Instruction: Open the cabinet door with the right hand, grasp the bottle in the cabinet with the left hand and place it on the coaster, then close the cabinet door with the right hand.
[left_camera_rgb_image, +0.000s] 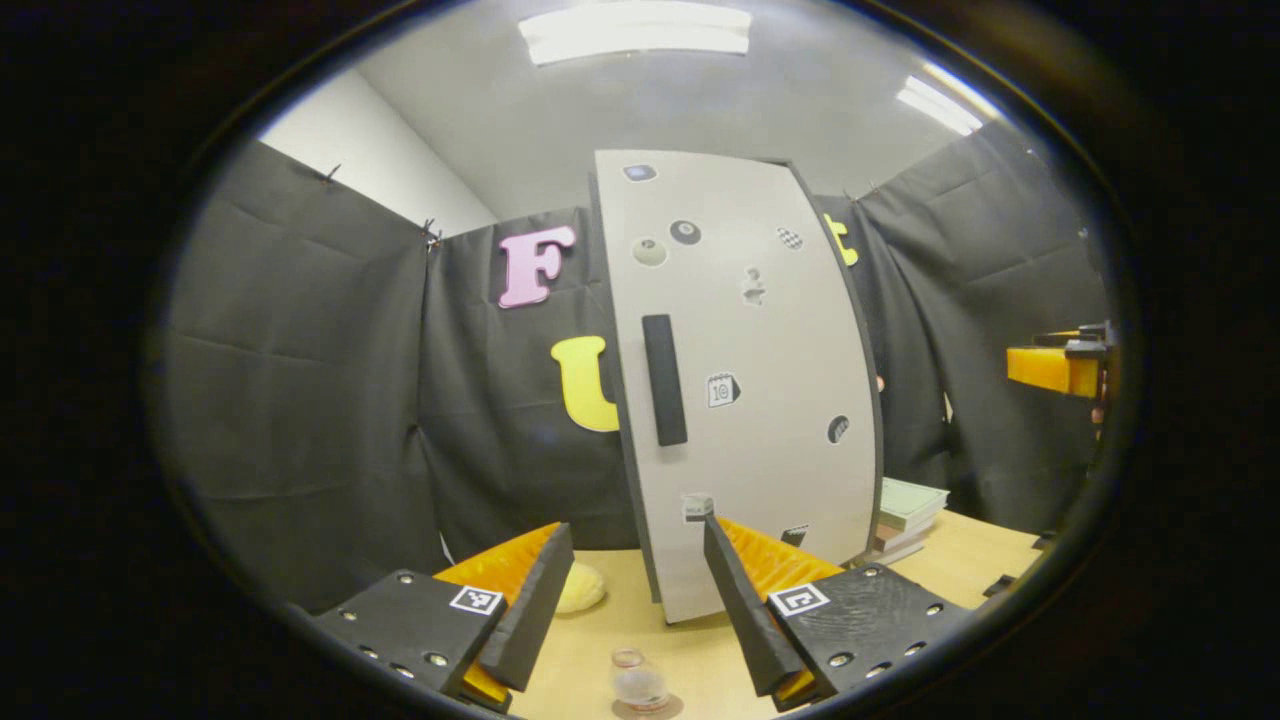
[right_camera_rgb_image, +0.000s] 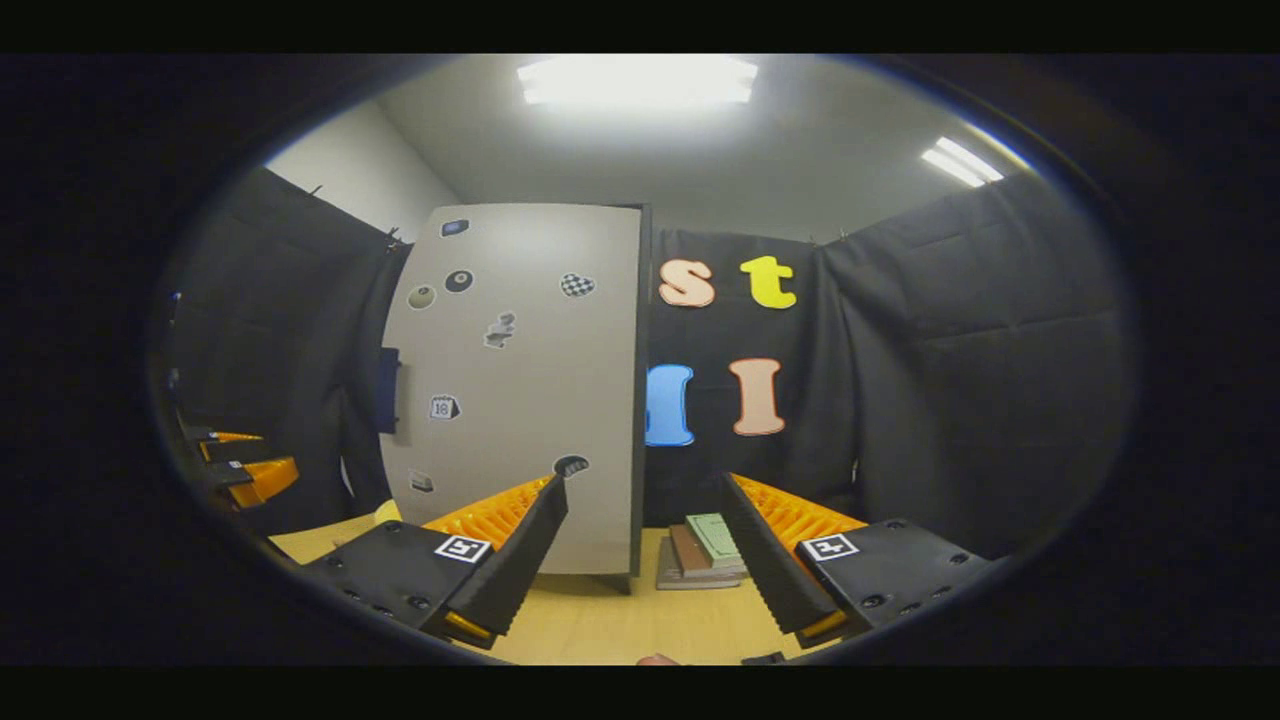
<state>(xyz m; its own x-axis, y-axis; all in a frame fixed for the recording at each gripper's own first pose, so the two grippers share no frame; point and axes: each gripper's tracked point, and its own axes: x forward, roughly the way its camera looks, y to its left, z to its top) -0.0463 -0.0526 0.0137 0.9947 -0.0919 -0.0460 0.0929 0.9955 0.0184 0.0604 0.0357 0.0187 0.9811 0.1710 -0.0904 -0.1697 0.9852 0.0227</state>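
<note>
Wooden surface (left_camera_rgb_image: 600, 650) low in frame carrying small clear bottle (left_camera_rgb_image: 638, 684) on coaster (left_camera_rgb_image: 646, 709), likely light, slippery, best pinched mid-body; both left gripper (left_camera_rgb_image: 630, 590) and right gripper (right_camera_rgb_image: 645, 545) spread, empty; cabinet door (left_camera_rgb_image: 740, 380) at centre.

The cabinet (left_camera_rgb_image: 740, 380) stands upright on the tabletop (left_camera_rgb_image: 960, 560), its door (right_camera_rgb_image: 520, 390) shut and its handle (left_camera_rgb_image: 664, 380) on the door's left side. Right of the cabinet, against the booth wall, lies a stack of books (right_camera_rgb_image: 705, 550). In the left gripper view, the bottle (left_camera_rgb_image: 638, 682) stands on the coaster (left_camera_rgb_image: 650, 708) at the near edge, in front of the cabinet and apart from it. A small round object (left_camera_rgb_image: 580, 588) sits left of the cabinet's base.
</note>
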